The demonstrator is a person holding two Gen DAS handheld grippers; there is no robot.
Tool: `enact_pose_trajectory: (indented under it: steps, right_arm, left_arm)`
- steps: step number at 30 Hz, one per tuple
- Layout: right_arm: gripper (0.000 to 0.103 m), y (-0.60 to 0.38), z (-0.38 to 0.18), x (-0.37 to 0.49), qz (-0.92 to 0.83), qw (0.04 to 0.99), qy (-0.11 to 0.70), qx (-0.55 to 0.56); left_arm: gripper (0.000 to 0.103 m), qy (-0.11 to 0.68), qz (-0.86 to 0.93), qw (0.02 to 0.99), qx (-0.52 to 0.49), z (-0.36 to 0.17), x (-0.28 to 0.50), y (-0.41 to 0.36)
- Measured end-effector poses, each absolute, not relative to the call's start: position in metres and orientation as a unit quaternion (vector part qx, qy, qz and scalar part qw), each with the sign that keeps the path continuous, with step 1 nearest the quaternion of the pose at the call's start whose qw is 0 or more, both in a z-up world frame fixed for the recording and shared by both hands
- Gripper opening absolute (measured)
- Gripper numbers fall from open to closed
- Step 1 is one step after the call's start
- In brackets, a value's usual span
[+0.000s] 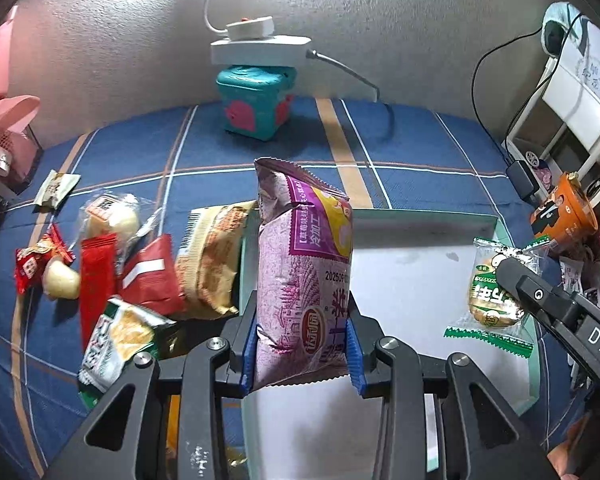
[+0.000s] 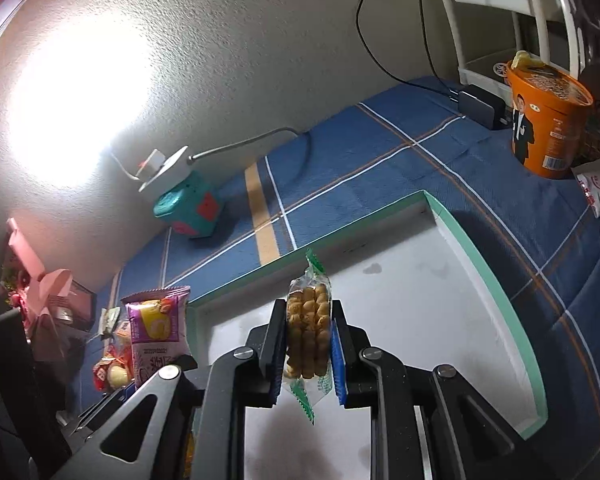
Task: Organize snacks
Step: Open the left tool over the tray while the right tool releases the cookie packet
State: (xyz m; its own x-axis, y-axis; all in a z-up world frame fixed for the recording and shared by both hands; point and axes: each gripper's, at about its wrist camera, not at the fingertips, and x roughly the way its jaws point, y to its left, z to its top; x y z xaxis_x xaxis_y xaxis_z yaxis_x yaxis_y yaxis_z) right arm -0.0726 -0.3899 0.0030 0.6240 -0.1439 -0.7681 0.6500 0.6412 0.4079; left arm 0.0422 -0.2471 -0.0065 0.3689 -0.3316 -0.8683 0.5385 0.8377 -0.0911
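My left gripper (image 1: 302, 344) is shut on a purple snack bag (image 1: 304, 276), held upright over the left edge of a white tray with a green rim (image 1: 428, 218). My right gripper (image 2: 309, 344) is shut on a green-edged clear pack of round biscuits (image 2: 308, 332), held on edge above the tray (image 2: 484, 264). That pack (image 1: 490, 296) and the right gripper's finger (image 1: 516, 276) show at the right of the left wrist view. The purple bag (image 2: 160, 332) shows at the left of the right wrist view.
Several loose snacks lie on the blue plaid cloth left of the tray: a tan bag (image 1: 212, 260), red packets (image 1: 100, 276), a green-white pack (image 1: 120, 340). A teal box (image 1: 256, 100) stands at the wall. An orange noodle cup (image 2: 548, 116) stands at the right.
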Motion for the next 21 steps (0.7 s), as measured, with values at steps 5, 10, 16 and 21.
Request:
enact_pose_trajectory:
  steps: [5,10,16,21]
  right_arm:
    - [0.021,-0.396,-0.008,-0.067,-0.243,0.824,0.373,0.350]
    - [0.021,-0.396,-0.018,-0.062,-0.243,0.818,0.387,0.351]
    - [0.022,-0.394,-0.016,-0.060,-0.251,0.815,0.404,0.331]
    - [0.022,-0.394,-0.012,-0.061,-0.249,0.815,0.408,0.328]
  left_arm:
    - [0.038,0.494,-0.267,0.820,0.109,-0.015,0.045,-0.258]
    - [0.038,0.499,-0.269,0.817,0.108,-0.023,0.046,-0.263]
    - [0.046,0.497,-0.263,0.819,0.110,-0.022,0.048,-0.265]
    - [0.050,0.498,-0.258,0.821,0.106,-0.011,0.050,-0.262]
